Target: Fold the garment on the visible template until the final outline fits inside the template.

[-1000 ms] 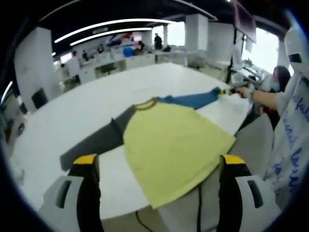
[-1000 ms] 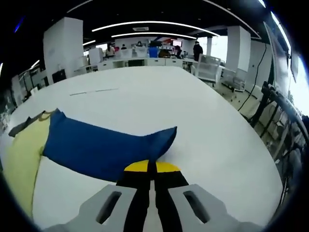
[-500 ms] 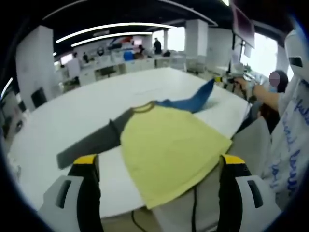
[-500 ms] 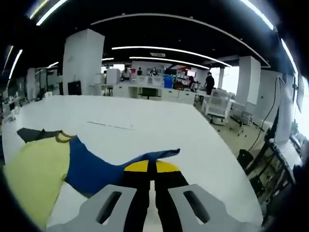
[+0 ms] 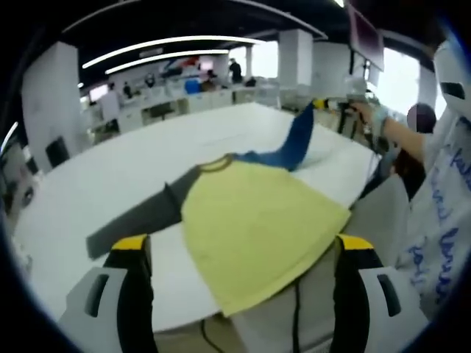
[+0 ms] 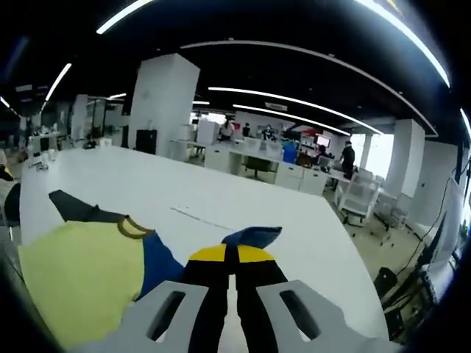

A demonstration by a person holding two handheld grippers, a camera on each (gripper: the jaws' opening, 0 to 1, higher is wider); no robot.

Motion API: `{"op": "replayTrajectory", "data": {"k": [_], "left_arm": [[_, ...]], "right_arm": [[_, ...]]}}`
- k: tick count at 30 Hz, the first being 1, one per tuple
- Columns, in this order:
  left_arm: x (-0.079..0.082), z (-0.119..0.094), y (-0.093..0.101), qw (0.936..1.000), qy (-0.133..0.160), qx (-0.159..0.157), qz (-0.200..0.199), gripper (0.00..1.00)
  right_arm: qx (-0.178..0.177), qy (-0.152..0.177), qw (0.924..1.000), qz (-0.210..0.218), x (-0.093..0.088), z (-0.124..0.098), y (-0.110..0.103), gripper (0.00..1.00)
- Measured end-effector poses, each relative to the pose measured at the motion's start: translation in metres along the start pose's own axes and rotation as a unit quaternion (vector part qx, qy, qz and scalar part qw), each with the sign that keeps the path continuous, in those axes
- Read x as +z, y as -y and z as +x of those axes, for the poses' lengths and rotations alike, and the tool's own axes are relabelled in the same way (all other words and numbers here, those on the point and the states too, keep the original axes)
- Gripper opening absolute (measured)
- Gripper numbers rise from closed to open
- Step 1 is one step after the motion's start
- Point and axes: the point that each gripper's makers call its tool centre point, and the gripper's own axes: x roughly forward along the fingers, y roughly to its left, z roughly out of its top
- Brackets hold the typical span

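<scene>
A shirt with a yellow body (image 5: pixel 257 228) lies on the white table (image 5: pixel 110 169), its hem hanging over the near edge. Its grey sleeve (image 5: pixel 140 217) lies flat to the left. The blue sleeve (image 5: pixel 298 140) rises steeply off the table, its cuff held by my right gripper (image 5: pixel 327 105) in a person's hand. My left gripper (image 5: pixel 241 246) is open, short of the hem and touching nothing. In the right gripper view my right gripper (image 6: pixel 229 254) is shut on the blue sleeve's cuff (image 6: pixel 254 235), above the yellow body (image 6: pixel 81 279), the collar (image 6: pixel 132 226) and the grey sleeve (image 6: pixel 77 207).
A person in a white printed top (image 5: pixel 441 220) stands at the table's right edge. A thin line (image 6: pixel 195 217) marks the table top (image 6: pixel 110 176) beyond the shirt. Desks, chairs and pillars (image 6: pixel 165 103) fill the far room. A cable (image 5: pixel 298 309) hangs below the hem.
My right gripper has lifted the blue sleeve's cuff from the table surface to well above it, so the sleeve now stands up. The left gripper has hardly moved.
</scene>
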Motion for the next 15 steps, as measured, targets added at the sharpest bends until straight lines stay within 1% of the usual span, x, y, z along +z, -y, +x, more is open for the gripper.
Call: {"op": "replayTrajectory", "data": {"k": [3, 7, 9, 11, 12, 15], "left_arm": [[-0.001, -0.002, -0.001, 1.0, 0.004, 0.001, -0.001, 0.99], [-0.004, -0.004, -0.001, 1.0, 0.005, 0.002, -0.003, 0.99], [-0.006, -0.007, 0.0, 1.0, 0.007, 0.001, -0.006, 0.99], [-0.007, -0.008, -0.001, 0.9999, 0.008, 0.001, -0.008, 0.99], [-0.007, -0.008, -0.002, 0.9999, 0.008, 0.002, -0.009, 0.99], [-0.007, -0.011, -0.004, 0.9999, 0.012, 0.007, -0.01, 0.99]], "right_arm": [[0.022, 0.015, 0.9996, -0.01, 0.017, 0.005, -0.022, 0.03], [0.052, 0.032, 0.9981, -0.011, 0.038, 0.011, -0.052, 0.03], [0.063, 0.037, 0.9972, -0.016, 0.044, 0.016, -0.064, 0.03], [0.08, 0.036, 0.9959, -0.024, 0.049, 0.022, -0.081, 0.03], [0.094, 0.037, 0.9947, -0.021, 0.052, 0.025, -0.092, 0.03], [0.111, 0.042, 0.9925, -0.029, 0.06, 0.031, -0.112, 0.03]]}}
